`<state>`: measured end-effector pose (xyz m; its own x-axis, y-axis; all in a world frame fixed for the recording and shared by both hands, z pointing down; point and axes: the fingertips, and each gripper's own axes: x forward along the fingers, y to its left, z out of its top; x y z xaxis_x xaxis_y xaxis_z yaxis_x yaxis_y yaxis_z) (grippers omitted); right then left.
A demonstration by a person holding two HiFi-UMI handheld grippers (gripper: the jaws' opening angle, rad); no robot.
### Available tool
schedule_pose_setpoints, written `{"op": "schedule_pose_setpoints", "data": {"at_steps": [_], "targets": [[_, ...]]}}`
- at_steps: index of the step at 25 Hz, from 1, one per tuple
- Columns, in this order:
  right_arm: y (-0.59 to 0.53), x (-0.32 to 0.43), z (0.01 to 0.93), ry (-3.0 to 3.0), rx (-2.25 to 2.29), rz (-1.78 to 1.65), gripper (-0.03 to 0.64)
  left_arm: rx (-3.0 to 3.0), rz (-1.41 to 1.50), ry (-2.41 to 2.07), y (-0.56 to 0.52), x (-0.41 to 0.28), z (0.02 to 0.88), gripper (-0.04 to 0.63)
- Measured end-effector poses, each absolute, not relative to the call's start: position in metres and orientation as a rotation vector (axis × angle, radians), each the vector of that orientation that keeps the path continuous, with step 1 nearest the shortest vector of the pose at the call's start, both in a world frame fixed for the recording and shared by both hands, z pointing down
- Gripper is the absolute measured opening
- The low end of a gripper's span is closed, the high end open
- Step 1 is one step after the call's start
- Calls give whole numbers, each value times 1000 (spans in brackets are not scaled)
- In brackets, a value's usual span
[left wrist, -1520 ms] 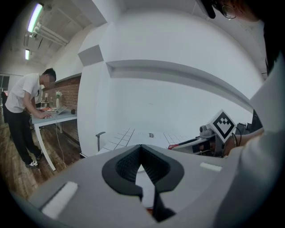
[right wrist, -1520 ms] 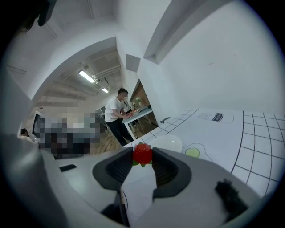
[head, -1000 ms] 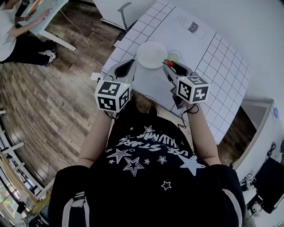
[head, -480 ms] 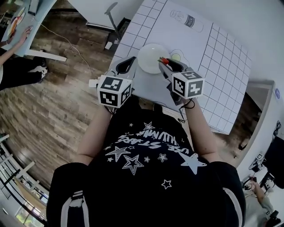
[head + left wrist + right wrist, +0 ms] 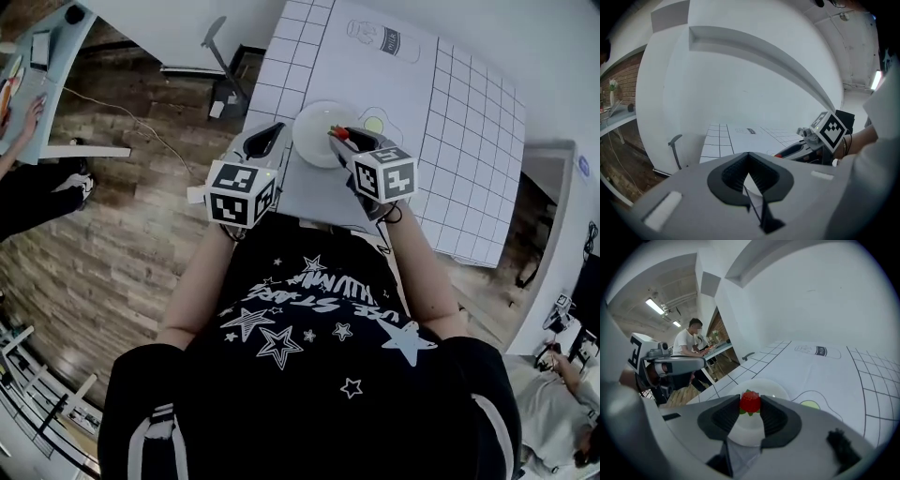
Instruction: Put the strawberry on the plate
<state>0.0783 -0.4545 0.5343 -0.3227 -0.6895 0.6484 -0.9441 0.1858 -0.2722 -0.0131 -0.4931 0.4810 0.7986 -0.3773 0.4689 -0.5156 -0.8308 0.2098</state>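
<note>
A small red strawberry (image 5: 750, 402) with green leaves is pinched between the tips of my right gripper (image 5: 750, 405), held over the near part of the white plate (image 5: 774, 388). In the head view the strawberry (image 5: 341, 134) hangs above the plate (image 5: 317, 131) near its right rim, with the right gripper (image 5: 343, 137) reaching in from the right. My left gripper (image 5: 274, 129) sits just left of the plate, its jaws together with nothing between them; in its own view the left gripper (image 5: 748, 155) points past the table's left edge.
The table carries a white mat (image 5: 412, 103) with a grid and printed outlines, including a green spot (image 5: 371, 123) right of the plate and a bottle drawing (image 5: 382, 39) at the far end. A person (image 5: 689, 350) works at a desk (image 5: 37, 56) across the wood floor.
My right gripper has carried the strawberry leftward from beside the plate's right rim to over the plate. The left gripper has stayed beside the plate.
</note>
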Motion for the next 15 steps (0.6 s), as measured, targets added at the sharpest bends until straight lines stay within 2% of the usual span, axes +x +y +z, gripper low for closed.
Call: {"op": "schedule_pose_setpoints", "data": {"at_steps": [15], "targets": [[-466,73,570,-1939,1536,912,144,2670,656,-544,-513,-8,500,9]]}}
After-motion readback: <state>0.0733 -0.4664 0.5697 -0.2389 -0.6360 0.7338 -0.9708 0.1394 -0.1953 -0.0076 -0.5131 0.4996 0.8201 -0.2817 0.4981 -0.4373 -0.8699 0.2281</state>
